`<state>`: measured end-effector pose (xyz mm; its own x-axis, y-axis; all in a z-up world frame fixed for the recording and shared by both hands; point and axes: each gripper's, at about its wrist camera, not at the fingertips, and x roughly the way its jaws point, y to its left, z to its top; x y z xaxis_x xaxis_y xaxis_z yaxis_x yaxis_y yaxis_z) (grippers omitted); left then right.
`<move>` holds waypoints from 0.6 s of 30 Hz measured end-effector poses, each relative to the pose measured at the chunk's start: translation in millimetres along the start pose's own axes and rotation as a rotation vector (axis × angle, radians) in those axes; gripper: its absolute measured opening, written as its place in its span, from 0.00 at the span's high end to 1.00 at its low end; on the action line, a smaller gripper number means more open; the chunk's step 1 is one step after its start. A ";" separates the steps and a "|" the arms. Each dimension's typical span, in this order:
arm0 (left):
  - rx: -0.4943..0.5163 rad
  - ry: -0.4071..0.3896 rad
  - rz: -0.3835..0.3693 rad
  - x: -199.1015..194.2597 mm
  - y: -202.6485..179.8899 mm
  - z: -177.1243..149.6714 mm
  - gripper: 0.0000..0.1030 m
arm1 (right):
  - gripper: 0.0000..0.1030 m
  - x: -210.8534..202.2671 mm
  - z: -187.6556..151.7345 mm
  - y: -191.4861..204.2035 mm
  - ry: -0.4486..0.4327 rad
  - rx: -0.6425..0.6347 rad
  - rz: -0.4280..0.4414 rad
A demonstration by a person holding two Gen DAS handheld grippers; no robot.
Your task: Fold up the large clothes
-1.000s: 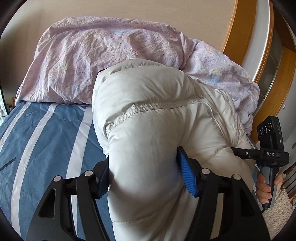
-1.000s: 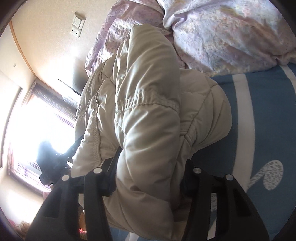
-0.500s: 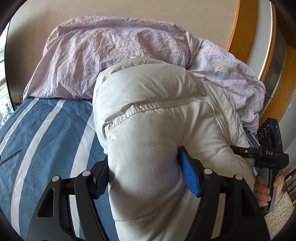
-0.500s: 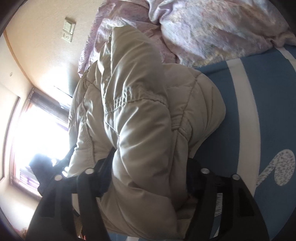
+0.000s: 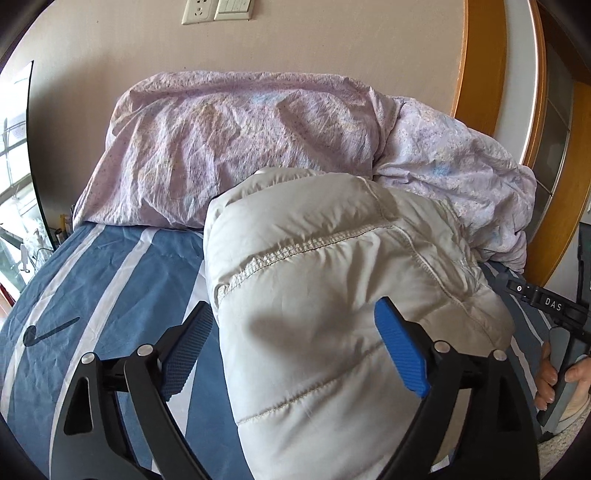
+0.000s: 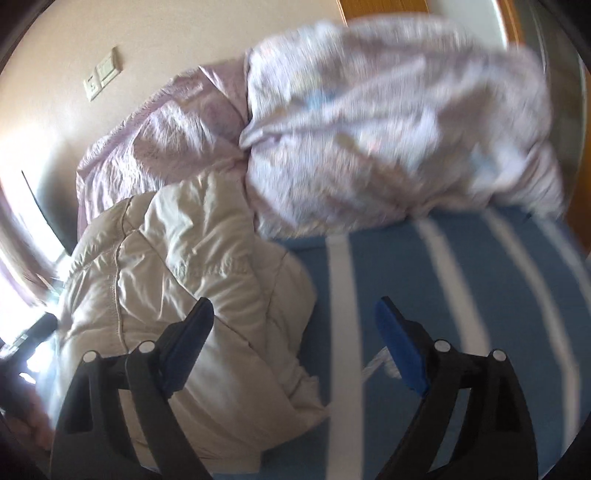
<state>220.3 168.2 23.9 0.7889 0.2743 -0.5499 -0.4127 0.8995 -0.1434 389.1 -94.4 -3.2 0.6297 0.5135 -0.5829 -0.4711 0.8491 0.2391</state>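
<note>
A bulky cream-white puffer jacket (image 5: pixel 332 280) lies bunched on the blue striped bed sheet (image 5: pixel 92 280). My left gripper (image 5: pixel 295 347) is wide open, its blue pads on either side of the jacket's near end without pinching it. In the right wrist view, which is motion-blurred, the jacket (image 6: pixel 177 266) lies at the left. My right gripper (image 6: pixel 295 343) is open and empty, its left finger over the jacket's edge, its right finger over bare sheet (image 6: pixel 443 288). The right gripper's handle and the hand on it (image 5: pixel 557 350) show at the left view's right edge.
A crumpled lilac duvet (image 5: pixel 258 147) is piled along the wall at the head of the bed, also in the right wrist view (image 6: pixel 388 140). Wall sockets (image 5: pixel 218 9) sit above it. A wooden door frame (image 5: pixel 480 66) stands at the right, a window at the left.
Both grippers have let go of the jacket and opened wide. The right gripper has swung to the right, away from the jacket, and both have drawn back a little.
</note>
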 end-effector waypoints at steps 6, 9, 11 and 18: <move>0.024 -0.017 0.005 -14.3 -14.4 2.4 0.10 | 0.14 -37.1 2.9 53.8 -0.146 -0.132 0.014; 0.037 -0.012 -0.001 -16.0 -21.5 0.9 0.10 | 0.14 -43.8 -0.5 76.8 -0.182 -0.191 0.023; 0.044 -0.006 -0.007 -15.0 -25.9 -0.1 0.10 | 0.21 -38.5 -4.3 89.5 -0.176 -0.230 0.023; 0.055 0.053 -0.009 4.4 -37.4 -8.5 0.10 | 0.28 -17.1 -24.8 113.1 -0.109 -0.310 -0.004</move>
<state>235.3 132.9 19.9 0.7666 0.2485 -0.5921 -0.3787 0.9196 -0.1044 309.8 -10.2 14.5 0.6861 0.5350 -0.4930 -0.6240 0.7812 -0.0206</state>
